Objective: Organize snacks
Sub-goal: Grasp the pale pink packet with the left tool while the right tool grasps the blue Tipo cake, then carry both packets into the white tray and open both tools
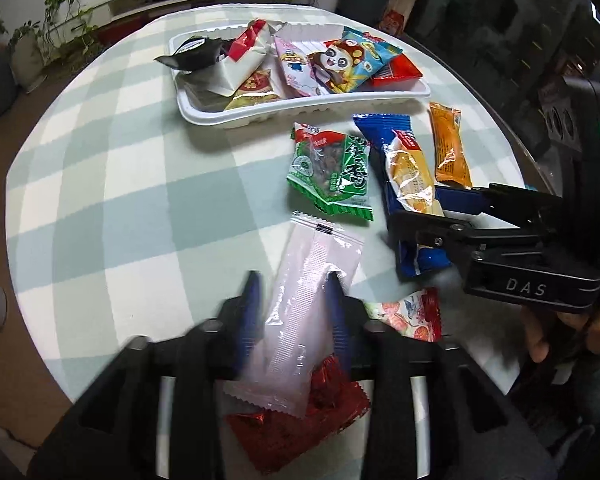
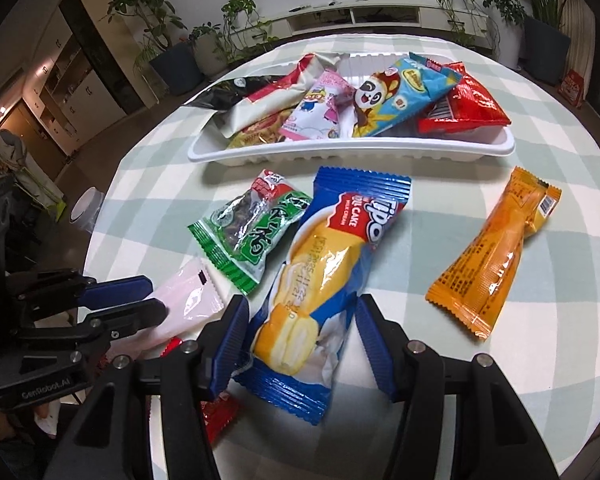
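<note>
A white tray at the table's far side holds several snack packets; it also shows in the right wrist view. My left gripper has its fingers around a pale pink packet, which lies over a red foil packet. My right gripper is open, its fingers on either side of a blue and yellow cake packet. A green packet and an orange packet lie loose on the table.
The round table has a green and white checked cloth. A small packet with a red print lies near my left gripper. Plants and a low white cabinet stand beyond the table.
</note>
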`<state>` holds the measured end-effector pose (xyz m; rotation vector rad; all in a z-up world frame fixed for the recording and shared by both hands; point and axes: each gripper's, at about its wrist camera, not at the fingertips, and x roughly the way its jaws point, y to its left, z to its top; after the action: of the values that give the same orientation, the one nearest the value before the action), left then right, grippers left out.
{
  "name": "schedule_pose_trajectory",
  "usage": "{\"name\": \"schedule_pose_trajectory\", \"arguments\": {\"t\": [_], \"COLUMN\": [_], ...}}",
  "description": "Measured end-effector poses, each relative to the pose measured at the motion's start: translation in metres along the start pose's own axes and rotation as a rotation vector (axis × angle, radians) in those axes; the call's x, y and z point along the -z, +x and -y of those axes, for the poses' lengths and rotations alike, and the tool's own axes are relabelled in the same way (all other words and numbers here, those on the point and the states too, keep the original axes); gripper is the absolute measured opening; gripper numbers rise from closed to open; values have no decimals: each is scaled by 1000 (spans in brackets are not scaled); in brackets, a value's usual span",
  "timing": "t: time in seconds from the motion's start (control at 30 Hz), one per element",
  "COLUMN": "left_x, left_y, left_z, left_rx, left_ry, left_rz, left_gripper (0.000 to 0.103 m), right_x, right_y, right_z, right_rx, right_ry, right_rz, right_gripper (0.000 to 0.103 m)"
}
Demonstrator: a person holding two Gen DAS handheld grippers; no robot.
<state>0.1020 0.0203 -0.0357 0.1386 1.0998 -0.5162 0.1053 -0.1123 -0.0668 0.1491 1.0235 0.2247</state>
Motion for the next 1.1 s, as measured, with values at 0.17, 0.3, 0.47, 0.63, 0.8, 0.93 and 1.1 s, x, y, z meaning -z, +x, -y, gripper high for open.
{"name": "schedule_pose_trajectory", "arguments": {"t": [0.17,0.3,0.47,0.63,0.8,0.93,1.1], "left_x": [3,6,1,-3,1,3,5], "left_y": [-4,14,19,23,24,22,12], "left_z": [6,14,7,18,34,35,25], "left_rx": [12,-49,-75,-116,-199,-199,-151], "left_ry": [55,143,134,211,288,276,208], "left_rz": [-22,-130,-156,-189,-170,-155,-119], "left_gripper": [68,60,32,24,19,18,18], "right_x": [0,0,0,1,1,1,1], "right_y": [0,0,0,0,0,-2,-5], "right_z": [0,0,0,-3,-4,1,5], "right_rx": [-3,-4,-6,-3,-9,-32,-56], "right_ry": [-1,-2,-1,-11,-24,-5,12], "right_rz": [-2,-3,-3,-5,-7,-10,-4], "right_gripper": [59,59,59,59,39,34,30]}}
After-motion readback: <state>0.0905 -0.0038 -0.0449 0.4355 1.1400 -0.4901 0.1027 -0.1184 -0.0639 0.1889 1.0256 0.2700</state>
